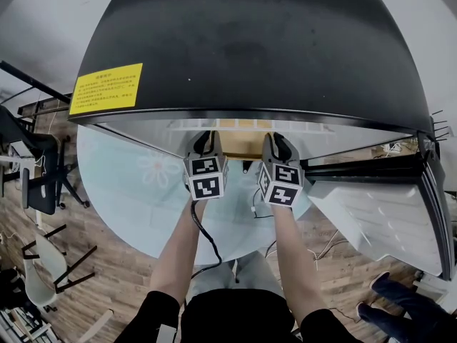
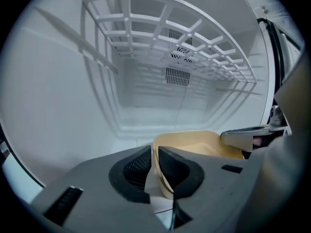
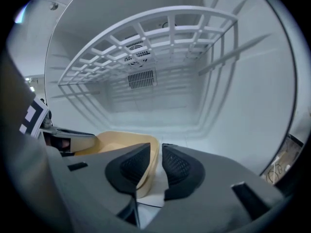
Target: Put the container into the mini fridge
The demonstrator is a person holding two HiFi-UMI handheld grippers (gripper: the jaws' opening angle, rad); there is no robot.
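A shallow tan container [image 1: 239,146] hangs between my two grippers at the mouth of the black mini fridge [image 1: 250,48], just under its top edge. My left gripper [image 1: 203,144] is shut on the container's left rim, and the rim [image 2: 156,154] runs between its black pads. My right gripper [image 1: 276,147] is shut on the right rim. In the right gripper view the container [image 3: 119,141] sits low inside the white fridge interior, and its wall passes through my right gripper [image 3: 156,160]. The left gripper view shows the container [image 2: 194,143] over the fridge floor.
A white wire shelf [image 2: 170,38] [image 3: 146,42] spans the fridge above the container, with a vent on the back wall [image 2: 177,75]. The fridge door [image 1: 378,216] stands open to the right. The fridge rests on a round glass table [image 1: 128,191]. Chairs [image 1: 43,170] stand at the left.
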